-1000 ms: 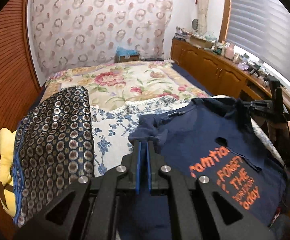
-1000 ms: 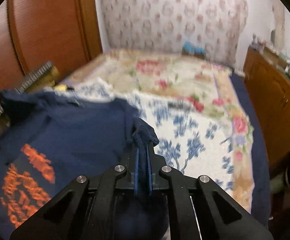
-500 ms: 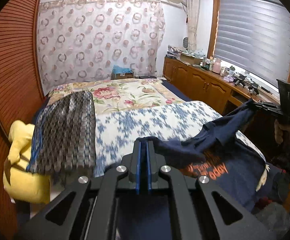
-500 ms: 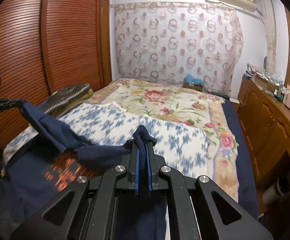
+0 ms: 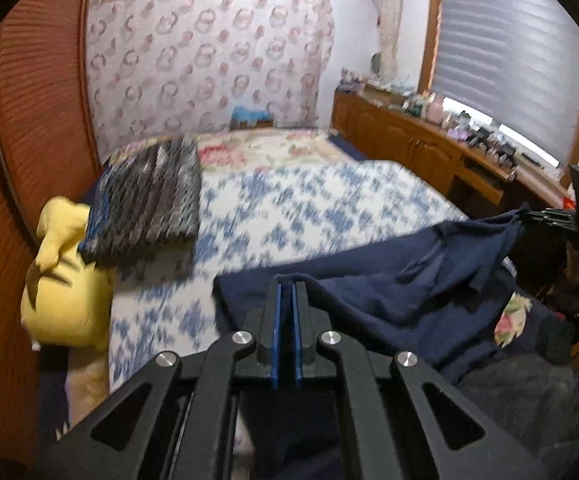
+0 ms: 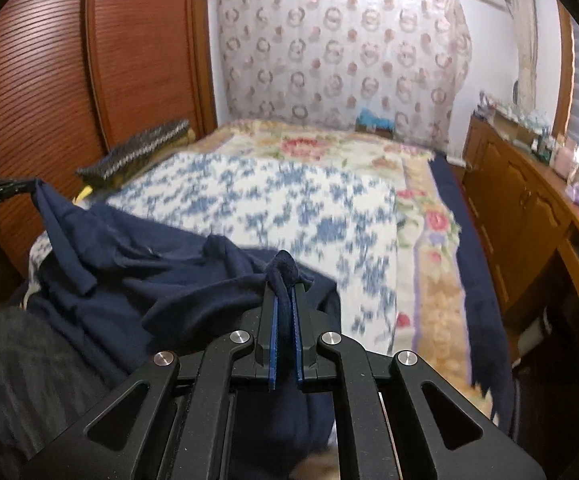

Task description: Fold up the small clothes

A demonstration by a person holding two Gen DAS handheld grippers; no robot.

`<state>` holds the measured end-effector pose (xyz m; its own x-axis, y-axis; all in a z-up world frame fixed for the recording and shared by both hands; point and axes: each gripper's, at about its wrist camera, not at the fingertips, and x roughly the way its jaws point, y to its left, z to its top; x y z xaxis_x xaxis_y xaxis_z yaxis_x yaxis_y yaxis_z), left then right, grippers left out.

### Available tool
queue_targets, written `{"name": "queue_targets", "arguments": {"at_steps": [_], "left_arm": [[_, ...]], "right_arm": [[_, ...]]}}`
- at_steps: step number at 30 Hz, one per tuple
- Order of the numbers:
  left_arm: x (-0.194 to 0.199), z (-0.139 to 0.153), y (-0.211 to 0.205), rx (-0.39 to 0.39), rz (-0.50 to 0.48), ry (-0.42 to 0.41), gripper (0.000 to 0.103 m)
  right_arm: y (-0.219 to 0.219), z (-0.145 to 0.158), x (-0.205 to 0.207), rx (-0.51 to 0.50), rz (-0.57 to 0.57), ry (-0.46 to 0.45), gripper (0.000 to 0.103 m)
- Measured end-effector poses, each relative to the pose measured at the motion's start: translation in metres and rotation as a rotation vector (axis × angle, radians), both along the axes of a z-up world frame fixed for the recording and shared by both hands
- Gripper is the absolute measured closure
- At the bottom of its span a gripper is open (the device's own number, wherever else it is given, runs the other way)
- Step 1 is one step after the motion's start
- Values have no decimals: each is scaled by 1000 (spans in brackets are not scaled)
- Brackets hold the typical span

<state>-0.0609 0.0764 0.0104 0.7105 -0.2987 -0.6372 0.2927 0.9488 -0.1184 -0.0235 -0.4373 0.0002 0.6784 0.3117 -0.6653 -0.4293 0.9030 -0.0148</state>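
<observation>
While both grippers pinch it, navy shirt (image 5: 389, 280) shows no print.

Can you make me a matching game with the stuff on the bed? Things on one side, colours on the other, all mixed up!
Things:
1. shirt held by both grippers
2. soft toy at the bed's edge
3. cabinets under the window
4. blanket spread on the bed

Colours:
A. yellow
B. white with blue flowers
C. dark blue
D. brown wood

Pairs: 1-C, 2-A, 3-D, 4-B
</observation>
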Motion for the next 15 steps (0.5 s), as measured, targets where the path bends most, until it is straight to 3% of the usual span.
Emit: {"name": "queue_targets", "arguments": {"at_steps": [6, 13, 15], "left_arm": [[-4, -12, 10, 25, 13, 38, 100], [1, 1, 18, 42, 29, -13, 94], [9, -2, 19, 41, 28, -11, 92]], "right_arm": [[-5, -21, 2, -28, -58, 38, 94], [-2, -7, 20, -41, -79, -28, 69], [1, -11, 32, -45, -77, -24, 67]]}}
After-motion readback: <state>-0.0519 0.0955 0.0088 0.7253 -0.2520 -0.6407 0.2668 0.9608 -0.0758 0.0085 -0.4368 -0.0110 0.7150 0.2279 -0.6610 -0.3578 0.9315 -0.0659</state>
